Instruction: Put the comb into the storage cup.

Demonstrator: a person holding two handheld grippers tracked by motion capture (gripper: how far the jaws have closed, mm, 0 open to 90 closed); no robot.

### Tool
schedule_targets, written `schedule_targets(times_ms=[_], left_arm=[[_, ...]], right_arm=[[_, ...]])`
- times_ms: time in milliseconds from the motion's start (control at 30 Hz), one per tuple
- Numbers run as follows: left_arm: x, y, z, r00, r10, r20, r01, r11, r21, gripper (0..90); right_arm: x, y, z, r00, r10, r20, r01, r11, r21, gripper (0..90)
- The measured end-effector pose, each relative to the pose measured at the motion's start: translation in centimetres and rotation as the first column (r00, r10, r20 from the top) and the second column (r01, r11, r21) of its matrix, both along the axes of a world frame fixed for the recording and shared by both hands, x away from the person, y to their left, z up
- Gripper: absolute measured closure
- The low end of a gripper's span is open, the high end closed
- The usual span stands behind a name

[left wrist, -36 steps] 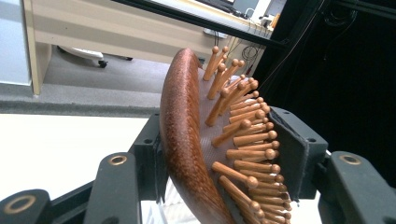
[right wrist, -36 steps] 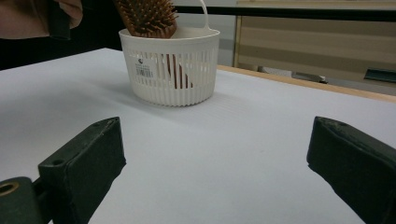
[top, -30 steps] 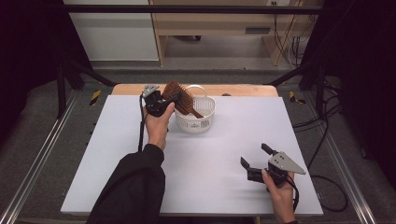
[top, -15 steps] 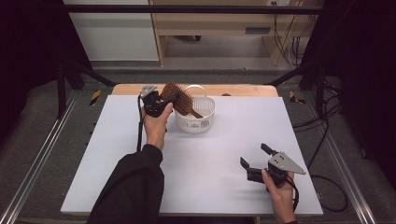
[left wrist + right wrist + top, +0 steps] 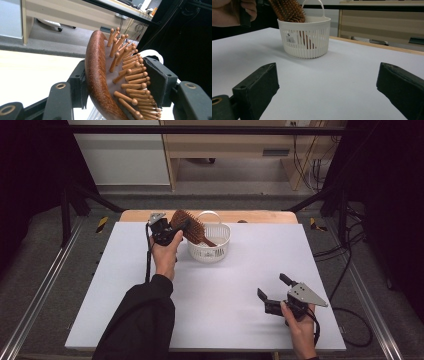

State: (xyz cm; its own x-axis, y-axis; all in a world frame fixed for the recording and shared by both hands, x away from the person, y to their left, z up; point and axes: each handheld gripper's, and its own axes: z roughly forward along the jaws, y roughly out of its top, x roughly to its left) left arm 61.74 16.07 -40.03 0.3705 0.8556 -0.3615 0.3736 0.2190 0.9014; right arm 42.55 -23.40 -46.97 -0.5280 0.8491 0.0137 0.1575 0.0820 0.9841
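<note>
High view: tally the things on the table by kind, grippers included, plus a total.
Hairbrush: 1
Basket: 1
Grippers: 2, left gripper and right gripper
Total: 4

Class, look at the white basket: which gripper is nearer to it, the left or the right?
Left. The left gripper is beside the white basket, clamping the hairbrush that stands in it; the right gripper is apart, near the table's front.

hairbrush [image 5: 192,227] handle in basket [image 5: 215,251], basket at table [image 5: 125,285] rear ctr
</note>
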Motion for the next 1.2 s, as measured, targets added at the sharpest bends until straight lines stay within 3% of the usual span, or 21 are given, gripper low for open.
schedule_targets(times_ms=[267, 367, 467, 1200], left_arm=[[-0.06, 0.1, 0.01, 1.0, -0.001, 0.009, 0.001, 0.9999, 0.011, 40.1], [-0.03, 0.14, 0.12, 0.9999, 0.001, 0.012, -0.001, 0.9989, 0.048, 39.6], [-0.08, 0.26, 0.2, 0.9998, -0.018, 0.011, 0.018, 0.9995, 0.026, 39.8], [0.08, 0.4, -0.03, 0.9998, -0.01, 0.018, 0.009, 0.9988, 0.048, 36.7]], right_arm=[[0.01, 0.03, -0.03, 1.0, 0.007, -0.003, -0.007, 1.0, 0.0, 4.5], [0.03, 0.05, -0.04, 1.0, 0.005, -0.006, -0.005, 1.0, -0.001, 4.4], [0.02, 0.1, -0.05, 1.0, 0.007, -0.003, -0.007, 1.0, -0.004, 4.5], [0.09, 0.25, -0.12, 0.9999, 0.012, -0.009, -0.012, 1.0, -0.012, 4.4]])
